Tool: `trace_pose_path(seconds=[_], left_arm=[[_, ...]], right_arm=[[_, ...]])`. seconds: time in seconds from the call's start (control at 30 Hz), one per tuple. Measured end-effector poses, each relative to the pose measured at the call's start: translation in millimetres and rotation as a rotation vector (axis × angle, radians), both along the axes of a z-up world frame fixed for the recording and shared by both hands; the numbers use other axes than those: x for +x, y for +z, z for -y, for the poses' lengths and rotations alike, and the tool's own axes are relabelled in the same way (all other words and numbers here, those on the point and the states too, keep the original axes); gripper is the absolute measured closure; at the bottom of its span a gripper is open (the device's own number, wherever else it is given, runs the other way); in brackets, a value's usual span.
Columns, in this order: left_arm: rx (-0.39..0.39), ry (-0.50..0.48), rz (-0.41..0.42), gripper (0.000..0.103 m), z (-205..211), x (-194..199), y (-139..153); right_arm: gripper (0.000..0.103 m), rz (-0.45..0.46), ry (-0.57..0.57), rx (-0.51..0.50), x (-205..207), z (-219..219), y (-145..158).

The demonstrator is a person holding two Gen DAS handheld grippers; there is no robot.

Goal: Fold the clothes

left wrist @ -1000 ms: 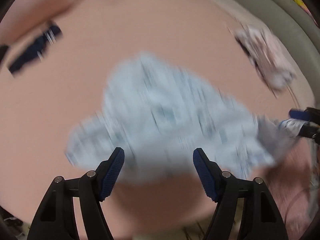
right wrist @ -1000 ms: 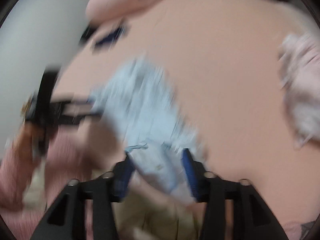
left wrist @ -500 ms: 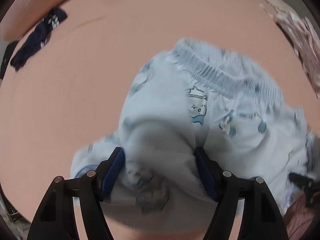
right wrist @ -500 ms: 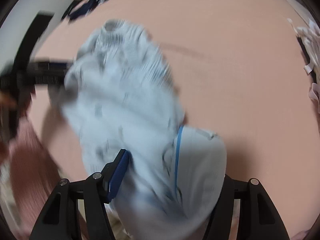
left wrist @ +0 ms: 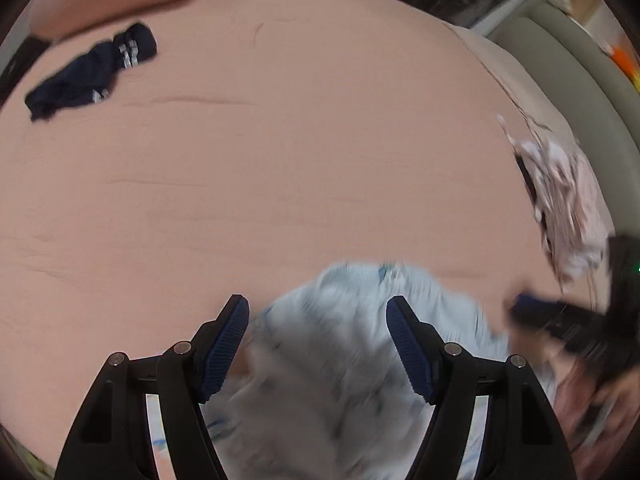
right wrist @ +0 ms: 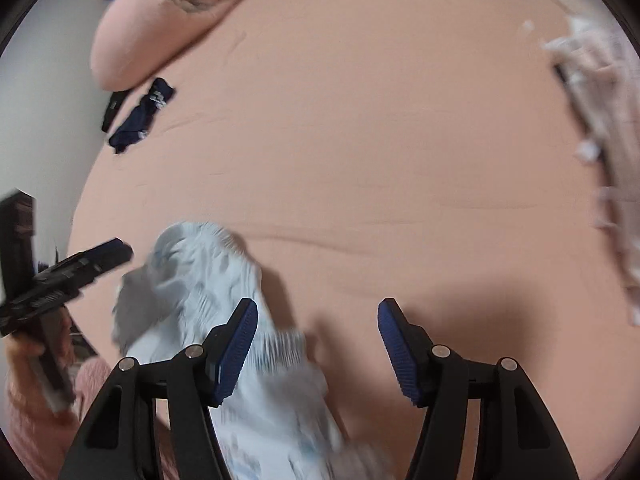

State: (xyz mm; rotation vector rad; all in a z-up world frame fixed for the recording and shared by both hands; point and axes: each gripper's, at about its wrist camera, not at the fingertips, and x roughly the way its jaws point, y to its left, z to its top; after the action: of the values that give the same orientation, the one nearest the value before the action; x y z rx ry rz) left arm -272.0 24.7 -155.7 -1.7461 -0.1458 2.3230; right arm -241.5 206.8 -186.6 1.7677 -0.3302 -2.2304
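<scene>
**A:** What are the two grippers doing?

**B:** The left gripper [left wrist: 318, 346] has its two blue-padded fingers spread wide, with nothing pinched between them. The right gripper [right wrist: 317, 350] is spread just as wide and also holds nothing. Each one shows up, blurred, at the edge of the other's view.

**A:** Where is the garment being folded?

**B:** One pale blue garment [left wrist: 360, 364] lies bunched on the near edge of the bed. In the left wrist view it sits beneath and between the open fingers, smeared by motion. In the right wrist view the same cloth [right wrist: 208, 280] lies to the near left, passing under the left finger and running down out of view. Whether either finger touches it cannot be told through the blur.

**A:** What is it lying on?

**B:** A salmon-pink bedsheet [left wrist: 300, 152] that fills most of both views, with a few shallow creases.

**A:** How many other clothes are there?

**B:** Two. One crumpled dark navy garment [left wrist: 90, 76] with small white markings lies at the far left, well apart from the blue one. One pale pink and white patterned garment [left wrist: 568, 204] lies at the right edge of the bed.

**A:** Anything else?

**B:** One pink pillow [right wrist: 160, 28] sits at the far left corner, just beyond the navy garment. A pink knitted sleeve [right wrist: 24, 420] shows at the near left of the right wrist view, behind the left gripper.
</scene>
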Motion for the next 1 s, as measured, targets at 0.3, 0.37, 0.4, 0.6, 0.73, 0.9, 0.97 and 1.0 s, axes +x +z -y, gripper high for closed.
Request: trace_pose_path(seconds=[0.3, 0.37, 0.4, 0.6, 0.73, 0.9, 0.97, 1.0], left_arm=[[-0.246, -0.103, 0.041, 0.088, -46, 15, -49], [-0.177, -0.125, 0.042, 0.095, -59, 25, -43], [-0.131, -0.138, 0.033, 0.095, -59, 33, -39], [0.053, -0.096, -0.085, 0.095, -44, 64, 1], [0.137, -0.077, -0.213, 0.095, -40, 63, 48], [0.207, -0.097, -0.426, 0.095, -32, 88, 152], [0.237, -0.107, -0.491, 0.095, 8, 120, 194], [0.239, -0.116, -0.511, 0.095, 23, 134, 205]], right_arm=[[0.056, 0.067, 0.183, 0.050, 44, 45, -31], [0.067, 0.083, 0.197, 0.007, 57, 43, -33], [0.077, 0.097, 0.197, -0.042, 63, 42, -33], [0.085, -0.039, 0.146, -0.098, 80, 29, 19], [0.087, -0.174, 0.099, -0.079, 87, 18, 68], [0.087, -0.343, 0.038, -0.055, 96, 4, 128], [0.086, -0.411, 0.014, -0.045, 100, -2, 153], [0.084, -0.445, 0.002, -0.040, 102, -4, 165]])
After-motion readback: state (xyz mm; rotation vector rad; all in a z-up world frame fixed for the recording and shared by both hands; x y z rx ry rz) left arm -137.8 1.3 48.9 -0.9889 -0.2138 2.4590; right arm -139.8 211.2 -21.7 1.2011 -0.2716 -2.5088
